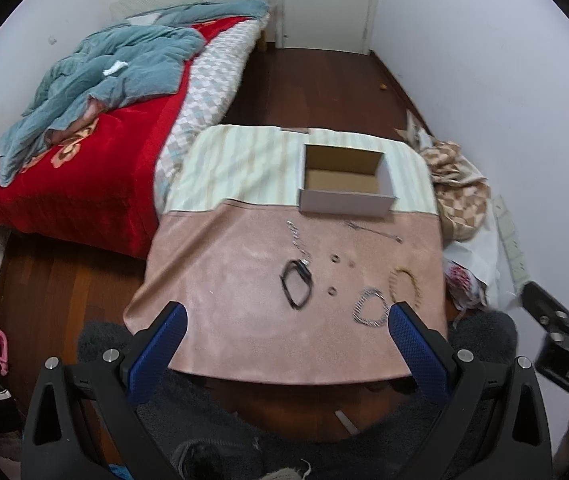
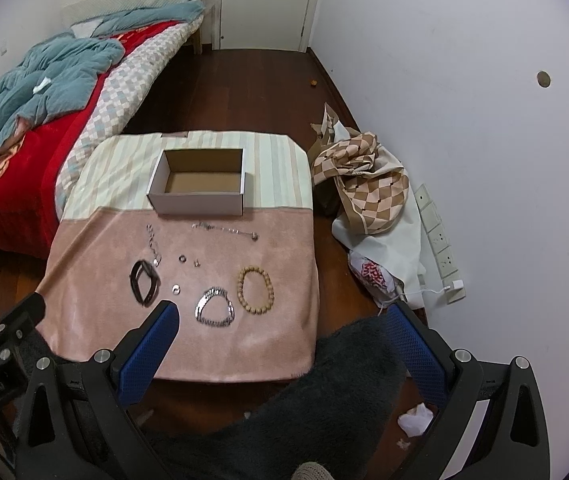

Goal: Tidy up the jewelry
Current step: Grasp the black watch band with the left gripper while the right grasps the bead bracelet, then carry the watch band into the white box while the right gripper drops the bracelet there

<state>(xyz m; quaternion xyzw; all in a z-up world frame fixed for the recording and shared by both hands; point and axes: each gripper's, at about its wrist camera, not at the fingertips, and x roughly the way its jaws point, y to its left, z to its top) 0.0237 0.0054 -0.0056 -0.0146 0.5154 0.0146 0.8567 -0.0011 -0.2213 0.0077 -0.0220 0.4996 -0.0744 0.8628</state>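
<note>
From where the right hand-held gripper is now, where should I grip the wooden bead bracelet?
Come straight down and pinch the near arc of the bead bracelet, one finger inside the ring, one outside. It lies flat and open on the pink cloth, clear of the silver bracelet beside it.

Left hand-held gripper and right hand-held gripper: both level, blue-padded fingers spread wide toward 12 o'clock, empty.

The left finger hides part of the bead bracelet. The small rings are too tiny to tell apart.
</note>
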